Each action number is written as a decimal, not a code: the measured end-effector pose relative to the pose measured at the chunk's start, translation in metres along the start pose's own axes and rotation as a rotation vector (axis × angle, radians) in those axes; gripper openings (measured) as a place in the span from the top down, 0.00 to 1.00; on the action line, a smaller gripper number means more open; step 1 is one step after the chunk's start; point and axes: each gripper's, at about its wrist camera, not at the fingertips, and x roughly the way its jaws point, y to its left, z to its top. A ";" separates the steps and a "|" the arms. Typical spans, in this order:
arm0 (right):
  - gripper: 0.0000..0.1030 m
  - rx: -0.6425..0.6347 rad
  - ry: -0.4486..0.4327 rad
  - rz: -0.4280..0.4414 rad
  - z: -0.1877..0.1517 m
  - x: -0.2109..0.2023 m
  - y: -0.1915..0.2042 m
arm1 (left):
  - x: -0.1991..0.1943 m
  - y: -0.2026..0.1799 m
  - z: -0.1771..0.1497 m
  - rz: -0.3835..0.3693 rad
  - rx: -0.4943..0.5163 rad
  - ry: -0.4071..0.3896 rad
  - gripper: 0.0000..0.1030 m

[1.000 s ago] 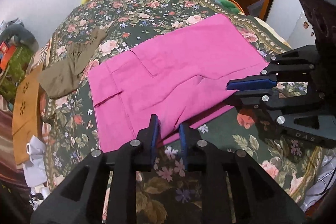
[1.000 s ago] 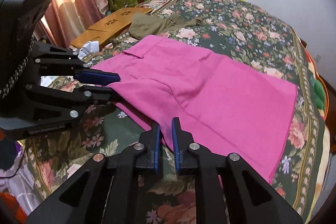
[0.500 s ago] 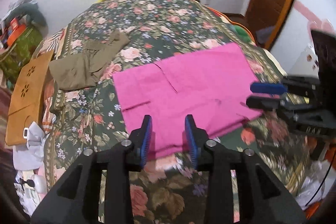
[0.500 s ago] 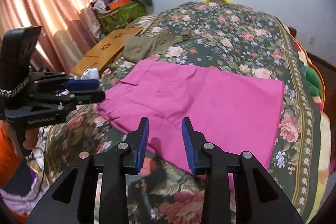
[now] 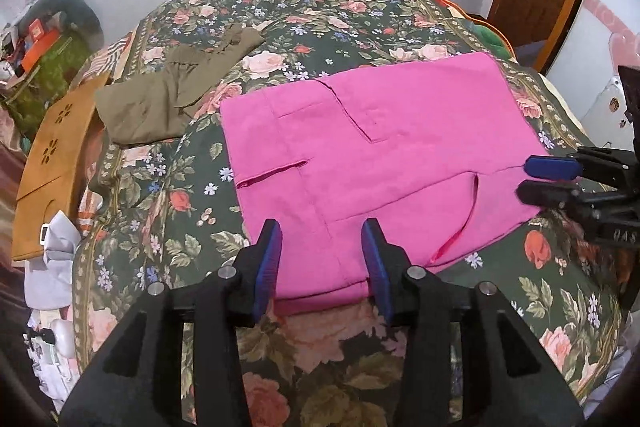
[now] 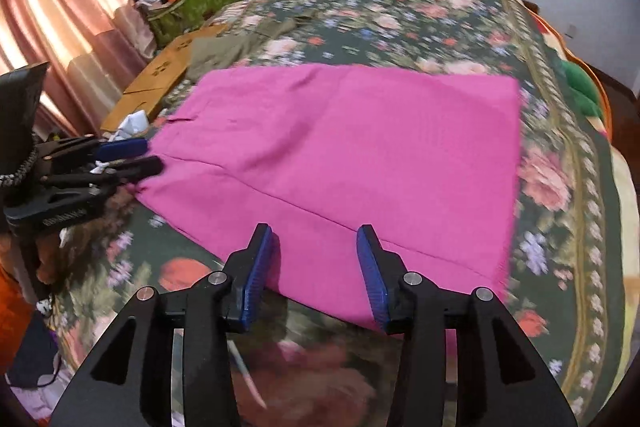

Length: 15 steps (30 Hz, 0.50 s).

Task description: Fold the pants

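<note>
On my far left an olive-green crumpled garment [image 5: 160, 99] lies well apart from the work. Beside it the bright pink cotton pants [image 5: 360, 155], already folded into a flat rectangle, lie spread on the dark floral bedspread [image 5: 320, 7]. My left gripper [image 5: 322, 263] hovers over their near edge, its jaws just parted to a moderate gap, gripping nothing. To its right, my right gripper [image 6: 316, 267] does likewise, empty over the same hem. I judge one fold just released; next I must re-grip an end and carry it across evenly.
</note>
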 end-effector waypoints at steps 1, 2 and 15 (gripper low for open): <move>0.61 0.010 0.003 -0.005 -0.002 -0.002 -0.003 | -0.001 0.001 -0.001 0.000 0.000 0.001 0.58; 0.61 0.024 0.007 -0.014 -0.005 -0.003 -0.010 | -0.002 0.001 -0.002 0.002 0.000 0.000 0.58; 0.62 0.100 -0.014 -0.112 -0.035 -0.027 -0.046 | -0.008 0.013 -0.011 0.008 -0.055 -0.002 0.43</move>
